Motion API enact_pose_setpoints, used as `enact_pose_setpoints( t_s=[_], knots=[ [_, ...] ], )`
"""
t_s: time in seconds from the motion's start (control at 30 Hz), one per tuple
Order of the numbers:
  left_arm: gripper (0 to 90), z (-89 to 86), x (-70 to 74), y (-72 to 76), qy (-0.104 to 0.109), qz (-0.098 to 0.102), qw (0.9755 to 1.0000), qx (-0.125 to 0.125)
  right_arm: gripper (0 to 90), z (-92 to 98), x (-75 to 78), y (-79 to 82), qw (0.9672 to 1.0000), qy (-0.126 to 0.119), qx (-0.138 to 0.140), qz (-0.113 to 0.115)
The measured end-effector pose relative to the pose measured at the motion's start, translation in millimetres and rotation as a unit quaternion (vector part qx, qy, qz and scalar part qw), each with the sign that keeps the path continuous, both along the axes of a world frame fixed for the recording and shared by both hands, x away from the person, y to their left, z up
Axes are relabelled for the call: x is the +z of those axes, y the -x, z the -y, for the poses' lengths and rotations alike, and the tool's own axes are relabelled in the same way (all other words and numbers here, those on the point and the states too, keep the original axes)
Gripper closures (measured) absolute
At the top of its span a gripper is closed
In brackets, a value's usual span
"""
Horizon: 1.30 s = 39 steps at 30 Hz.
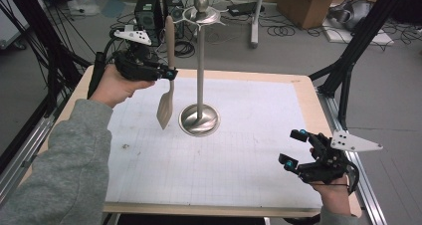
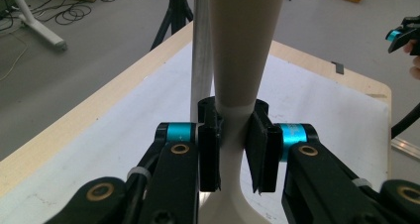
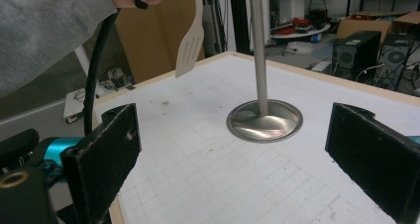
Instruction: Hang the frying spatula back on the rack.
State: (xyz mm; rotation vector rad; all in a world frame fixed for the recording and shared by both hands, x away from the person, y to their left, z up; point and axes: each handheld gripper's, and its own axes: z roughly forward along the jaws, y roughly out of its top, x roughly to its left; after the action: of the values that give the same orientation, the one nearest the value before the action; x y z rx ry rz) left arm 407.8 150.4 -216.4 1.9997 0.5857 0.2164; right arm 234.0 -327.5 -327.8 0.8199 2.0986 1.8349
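Note:
A beige slotted spatula (image 1: 166,98) hangs upright above the table, blade down, just left of a tall metal stand (image 1: 200,65) with a round base (image 1: 199,119) and a hook ring at its top. My left gripper (image 1: 171,74) is shut on the narrow neck of the spatula (image 2: 233,135), its pads pressed on both sides. The spatula's blade (image 3: 189,45) appears at the upper left of the right gripper view, beside the stand's pole (image 3: 258,50). My right gripper (image 1: 294,148) rests near the table's front right corner, open, with nothing between its jaws.
A white gridded mat (image 1: 239,150) covers the wooden table (image 1: 306,93). Black frame posts (image 1: 356,46) rise at the right, cables and a computer tower (image 1: 149,11) lie on the floor behind. Cardboard boxes (image 1: 308,3) stand at the back right.

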Motion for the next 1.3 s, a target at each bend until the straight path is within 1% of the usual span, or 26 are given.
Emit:
enact_pose_setpoints(
  t_s=[0.23,0.4,0.43,0.57,0.67,0.77,0.87,0.9,0.93,1.07,1.2,1.3],
  knots=[
    [76.9,-0.8,0.7,-2.4,0.000,-0.003,1.0000,0.001,6.0,-1.6,-0.5,-0.2,1.0000,0.002,0.001,-0.002],
    [76.9,0.3,0.6,-4.1,-0.011,-0.006,0.9999,0.004,6.0,-1.9,-1.3,-1.0,1.0000,0.003,0.001,-0.003],
    [76.9,0.6,0.5,-4.3,-0.009,-0.007,0.9999,0.004,6.0,-2.2,-1.2,-0.8,1.0000,0.003,0.001,-0.005],
    [76.9,1.2,0.5,-4.0,-0.012,-0.008,0.9999,0.002,6.0,-2.9,-1.0,-0.7,1.0000,0.003,0.002,-0.003],
    [76.9,1.2,-0.1,-4.4,-0.010,-0.014,0.9998,0.003,6.0,-3.0,-1.4,-0.7,1.0000,0.003,0.002,-0.005],
    [76.9,1.7,-0.4,-4.5,-0.015,-0.015,0.9998,-0.002,6.0,-3.5,-1.0,-0.3,1.0000,0.002,0.002,-0.005],
    [76.9,2.0,0.3,-4.3,-0.008,-0.016,0.9998,-0.003,6.0,-3.2,-1.4,-0.8,1.0000,0.004,0.003,-0.003],
    [76.9,2.0,0.6,-4.5,-0.009,-0.017,0.9998,-0.004,6.0,-3.2,-1.6,-0.9,1.0000,0.003,0.002,-0.004],
    [76.9,1.9,1.4,-4.7,-0.015,-0.017,0.9997,-0.007,6.0,-3.2,-1.8,-1.2,1.0000,0.004,0.002,-0.004],
    [76.9,4.5,4.4,-5.0,-0.015,-0.018,0.9997,-0.011,6.0,-3.7,-1.9,-1.3,1.0000,0.004,0.003,-0.004],
    [76.9,8.1,4.5,-5.6,-0.023,-0.020,0.9995,-0.011,6.0,-4.0,-1.9,-1.0,1.0000,0.004,0.004,-0.005],
    [76.9,9.1,3.3,-6.6,-0.025,-0.025,0.9993,-0.008,6.0,-3.6,-1.5,-0.5,1.0000,0.003,0.003,-0.004]
  ],
)
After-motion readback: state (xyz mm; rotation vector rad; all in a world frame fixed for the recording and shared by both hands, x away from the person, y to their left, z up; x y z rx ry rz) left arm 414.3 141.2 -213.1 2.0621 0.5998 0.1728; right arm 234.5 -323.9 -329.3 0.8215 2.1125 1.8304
